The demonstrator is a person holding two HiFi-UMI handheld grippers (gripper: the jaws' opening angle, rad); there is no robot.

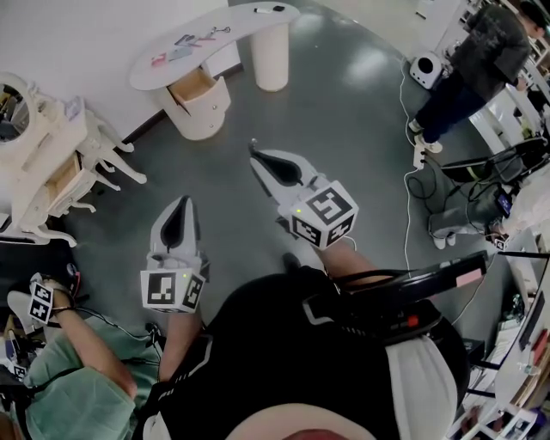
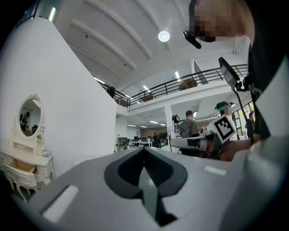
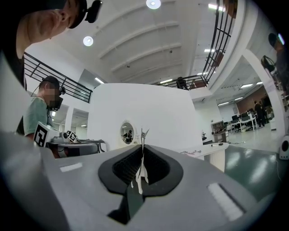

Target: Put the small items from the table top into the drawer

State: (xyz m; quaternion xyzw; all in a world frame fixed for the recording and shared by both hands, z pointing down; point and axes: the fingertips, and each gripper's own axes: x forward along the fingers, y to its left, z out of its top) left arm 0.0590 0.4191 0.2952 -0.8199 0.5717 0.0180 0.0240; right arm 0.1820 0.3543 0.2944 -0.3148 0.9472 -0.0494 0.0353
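My left gripper (image 1: 182, 203) is shut with nothing between its jaws and hangs over the grey floor; in its own view the left gripper (image 2: 144, 150) points up at the hall. My right gripper (image 1: 255, 149) is shut on a thin white item (image 3: 141, 173) that sticks up past the tip of the right gripper (image 3: 142, 145). The curved white table (image 1: 245, 24) stands far ahead with its drawer (image 1: 194, 87) pulled open. Small coloured items (image 1: 185, 45) and a dark pen (image 1: 270, 9) lie on its top. Both grippers are well short of the table.
A white vanity (image 1: 57, 163) with an oval mirror (image 2: 29, 118) stands at the left. A person in green (image 1: 73, 382) sits at the lower left. Another person (image 1: 477, 60) stands at the upper right near cables (image 1: 414, 172) and stands.
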